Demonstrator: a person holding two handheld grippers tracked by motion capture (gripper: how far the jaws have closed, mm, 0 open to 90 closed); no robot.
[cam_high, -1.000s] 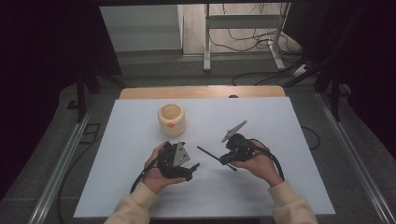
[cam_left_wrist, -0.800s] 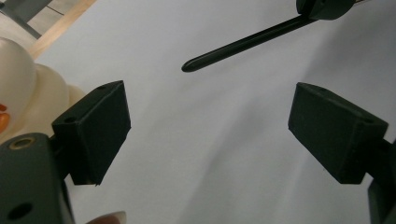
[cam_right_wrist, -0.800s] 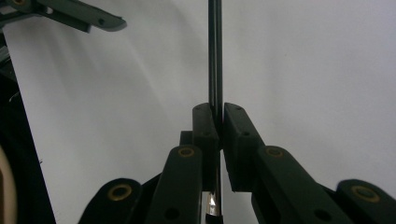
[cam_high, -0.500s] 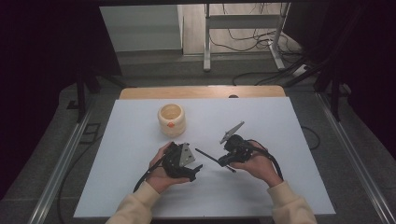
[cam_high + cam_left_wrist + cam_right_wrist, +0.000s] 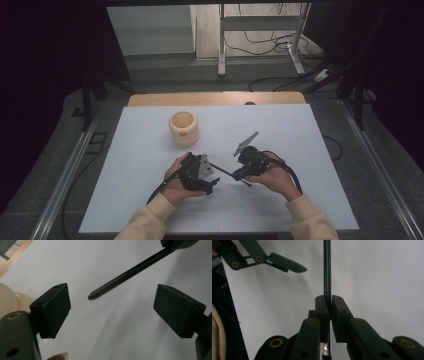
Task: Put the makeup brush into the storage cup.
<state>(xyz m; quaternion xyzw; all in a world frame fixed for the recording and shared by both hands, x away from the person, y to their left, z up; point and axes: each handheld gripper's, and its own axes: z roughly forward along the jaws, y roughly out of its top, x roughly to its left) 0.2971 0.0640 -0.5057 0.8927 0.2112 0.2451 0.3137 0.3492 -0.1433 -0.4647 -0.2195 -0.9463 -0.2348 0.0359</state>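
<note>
Right gripper clamps the black rod, its tip pointing between the left gripper's wide-open jaws.

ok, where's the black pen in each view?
High view: black pen at centre, between the two grippers, clamped in the right gripper.
Left gripper view: upper middle, tip between the open jaws, above the table.
Right gripper view: vertical at centre, pinched by the jaws.
Shared landmark: white table.
</note>
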